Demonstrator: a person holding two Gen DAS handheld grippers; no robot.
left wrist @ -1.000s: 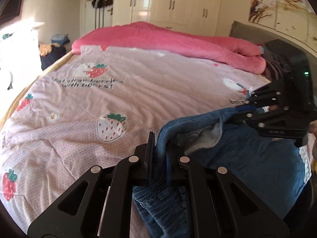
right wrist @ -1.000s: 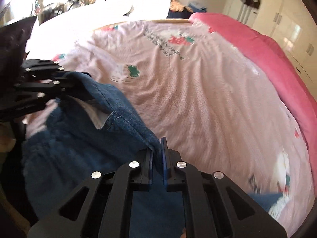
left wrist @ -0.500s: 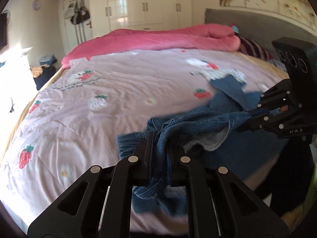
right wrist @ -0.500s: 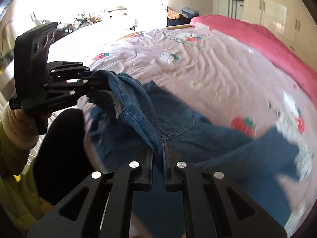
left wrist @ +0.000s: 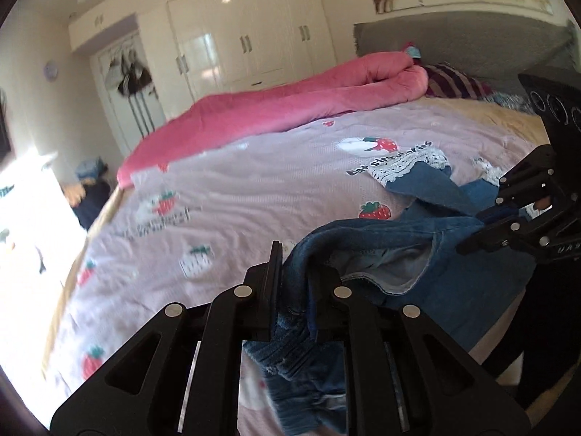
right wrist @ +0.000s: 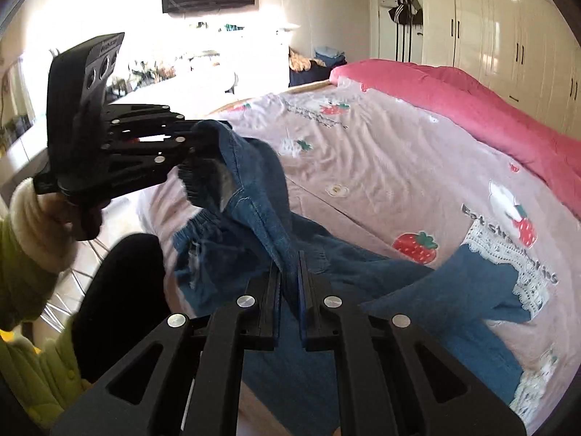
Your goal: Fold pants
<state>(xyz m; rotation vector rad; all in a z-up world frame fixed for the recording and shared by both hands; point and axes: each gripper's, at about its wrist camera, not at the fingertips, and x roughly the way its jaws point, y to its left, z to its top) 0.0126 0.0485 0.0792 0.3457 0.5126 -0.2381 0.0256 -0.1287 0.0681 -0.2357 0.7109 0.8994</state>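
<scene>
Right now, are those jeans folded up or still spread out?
Not folded: the jeans hang by the waistband between the left gripper and right gripper, lace-trimmed legs trailing loosely across the bed.

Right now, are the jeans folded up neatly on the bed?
No, the denim jeans lie spread and rumpled across the strawberry bedspread, with their waistband lifted between the left hand-held gripper and the right hand-held gripper.
</scene>
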